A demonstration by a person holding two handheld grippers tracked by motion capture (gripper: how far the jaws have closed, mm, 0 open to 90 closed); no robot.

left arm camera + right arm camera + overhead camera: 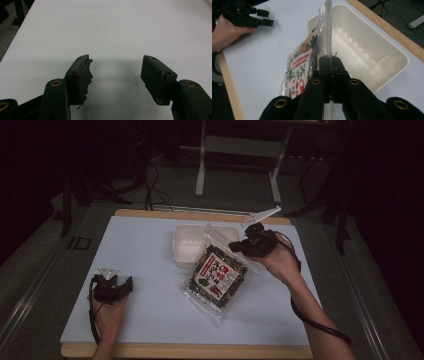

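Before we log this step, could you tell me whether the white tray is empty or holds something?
Empty. The right gripper view shows the white tray with a bare ribbed floor; the snack packet hangs beside it, pinched by the right gripper.

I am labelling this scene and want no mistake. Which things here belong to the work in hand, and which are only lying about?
Belonging to the work:
- snack packet, its clear top edge pinched by the right gripper
- white tray beside the packet
- right gripper, jaws shut on the packet

Only lying about:
- left gripper, jaws open, holding nothing
- white mat
- table frame legs behind
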